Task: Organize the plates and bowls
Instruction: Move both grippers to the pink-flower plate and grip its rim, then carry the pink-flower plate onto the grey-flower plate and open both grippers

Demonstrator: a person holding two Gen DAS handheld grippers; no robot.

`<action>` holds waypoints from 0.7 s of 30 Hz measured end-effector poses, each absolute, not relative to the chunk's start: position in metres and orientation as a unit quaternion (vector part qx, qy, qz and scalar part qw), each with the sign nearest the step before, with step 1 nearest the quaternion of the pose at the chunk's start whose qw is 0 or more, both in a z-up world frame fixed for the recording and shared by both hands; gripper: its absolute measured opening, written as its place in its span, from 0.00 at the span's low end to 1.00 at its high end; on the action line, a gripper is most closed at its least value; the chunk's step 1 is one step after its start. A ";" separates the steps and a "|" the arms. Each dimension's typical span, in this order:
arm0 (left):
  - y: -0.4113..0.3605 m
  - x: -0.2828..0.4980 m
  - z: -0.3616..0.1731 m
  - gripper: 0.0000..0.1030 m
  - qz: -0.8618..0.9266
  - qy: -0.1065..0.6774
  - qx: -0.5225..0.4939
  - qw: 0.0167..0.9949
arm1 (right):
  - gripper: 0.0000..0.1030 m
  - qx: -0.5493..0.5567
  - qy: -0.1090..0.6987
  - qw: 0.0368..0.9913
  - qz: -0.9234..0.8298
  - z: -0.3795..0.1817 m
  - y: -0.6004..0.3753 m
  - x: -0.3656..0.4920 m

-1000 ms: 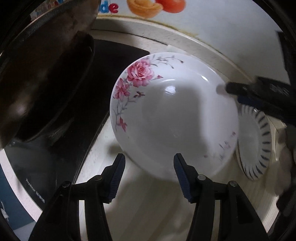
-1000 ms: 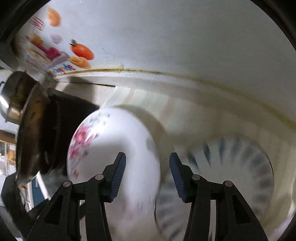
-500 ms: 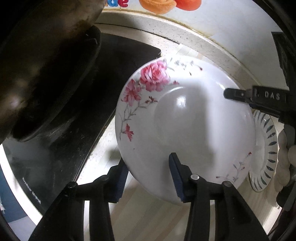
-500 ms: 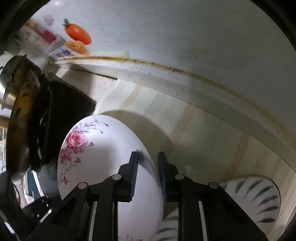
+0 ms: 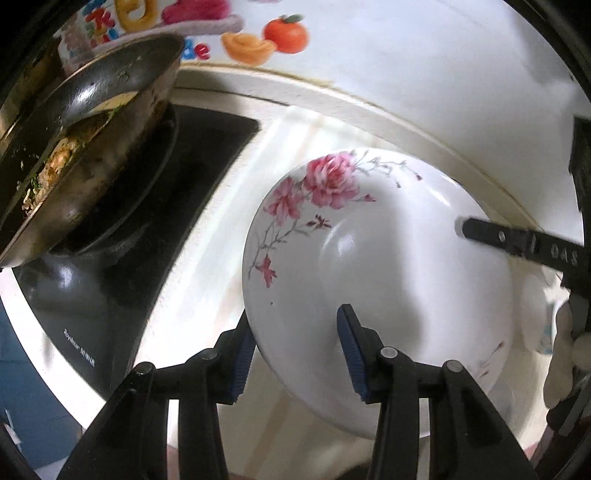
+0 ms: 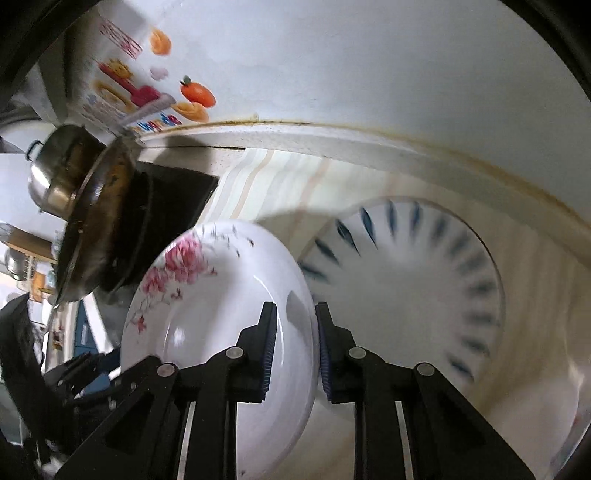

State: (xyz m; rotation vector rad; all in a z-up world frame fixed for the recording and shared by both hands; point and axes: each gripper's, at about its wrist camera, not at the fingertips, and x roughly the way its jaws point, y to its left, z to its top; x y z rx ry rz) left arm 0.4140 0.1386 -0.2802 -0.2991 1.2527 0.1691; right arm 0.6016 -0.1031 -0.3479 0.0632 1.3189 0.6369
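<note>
A white bowl with pink flowers [image 5: 388,258] hangs tilted above the striped counter, held by both grippers at opposite sides of its rim. My left gripper [image 5: 295,321] is shut on the near rim, one blue pad outside and one inside the bowl. The right gripper [image 6: 295,314] is shut on the other rim of the bowl [image 6: 221,314]; in the left wrist view its black fingers [image 5: 517,240] reach in from the right. A white plate with blue dashes [image 6: 406,288] lies flat on the counter just right of the bowl, blurred.
A frying pan with food [image 5: 85,147] sits on a black cooktop [image 5: 129,258] to the left. A steel pot [image 6: 59,173] stands behind it. The wall with fruit stickers [image 5: 284,33] and the counter's raised back edge [image 6: 369,144] lie close behind.
Both grippers went from open beside the bowl to shut on its rim. The bowl has since risen off the counter and tilted, and the blue-dashed plate shows more fully.
</note>
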 end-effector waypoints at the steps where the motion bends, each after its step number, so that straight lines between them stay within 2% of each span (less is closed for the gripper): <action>1: 0.132 0.410 -0.273 0.40 0.071 0.581 -0.137 0.799 | 0.22 0.036 0.600 0.745 0.289 -0.341 -0.116 0.590; 12: 0.048 0.372 -0.235 0.40 -0.011 0.579 -0.090 0.810 | 0.22 0.101 0.585 0.764 0.254 -0.301 -0.246 0.484; 21: -0.025 0.360 -0.259 0.40 -0.078 0.620 -0.033 0.780 | 0.22 0.152 0.600 0.758 0.205 -0.318 -0.337 0.415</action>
